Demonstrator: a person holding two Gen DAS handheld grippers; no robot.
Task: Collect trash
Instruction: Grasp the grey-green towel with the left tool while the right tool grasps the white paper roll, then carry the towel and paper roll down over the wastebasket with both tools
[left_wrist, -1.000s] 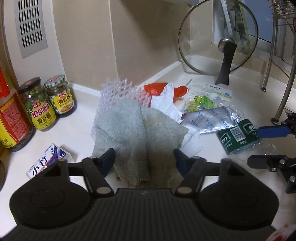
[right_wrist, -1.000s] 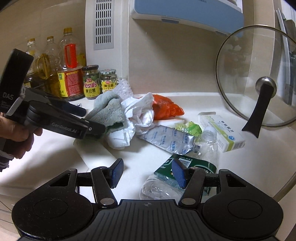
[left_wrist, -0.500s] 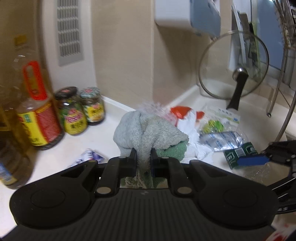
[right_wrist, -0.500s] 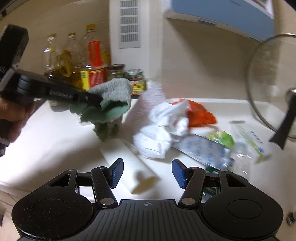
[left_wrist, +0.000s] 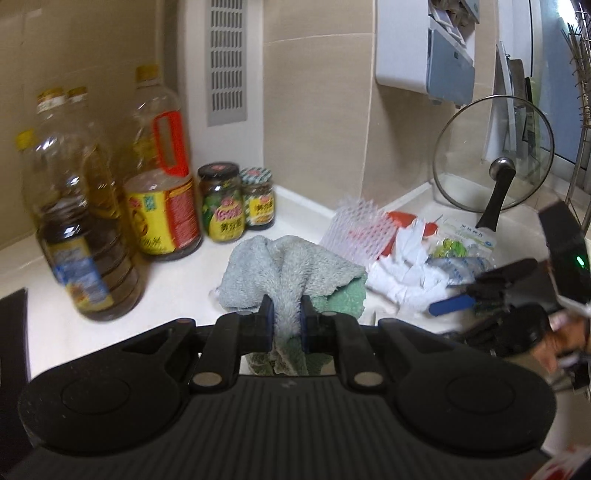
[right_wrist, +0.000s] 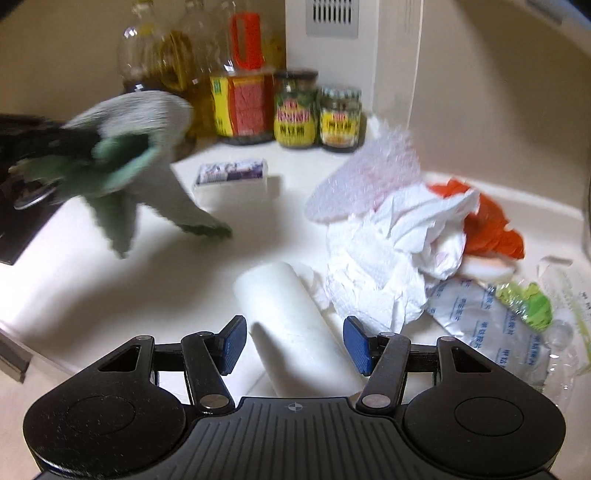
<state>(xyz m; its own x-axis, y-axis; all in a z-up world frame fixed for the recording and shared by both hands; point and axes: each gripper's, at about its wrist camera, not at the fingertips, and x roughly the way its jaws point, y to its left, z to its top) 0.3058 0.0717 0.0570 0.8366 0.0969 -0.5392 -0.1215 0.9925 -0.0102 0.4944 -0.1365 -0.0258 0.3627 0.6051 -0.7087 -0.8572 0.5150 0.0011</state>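
My left gripper (left_wrist: 287, 314) is shut on a grey-green towel (left_wrist: 280, 266), which hangs lifted off the counter; the same towel (right_wrist: 129, 147) looks blurred at the left of the right wrist view. My right gripper (right_wrist: 293, 341) is open, its blue pads either side of a white paper roll (right_wrist: 288, 306) lying on the counter, not pressing it. The trash pile lies to the right: crumpled white paper (right_wrist: 388, 258), an orange plastic bag (right_wrist: 491, 229), a silver foil packet (right_wrist: 487, 325), a green wrapper (right_wrist: 528, 299) and pink foam netting (right_wrist: 365, 177).
Oil bottles (left_wrist: 159, 184) and two jars (left_wrist: 221, 203) stand against the back wall. A glass pot lid (left_wrist: 495, 155) leans in the right corner. A small tissue pack (right_wrist: 232, 173) lies near the jars. A black stove edge (right_wrist: 14, 229) lies at the left.
The left gripper closed on the towel and lifted it up and to the left, off the pile. The right gripper swung left from the green packet to over the white roll.
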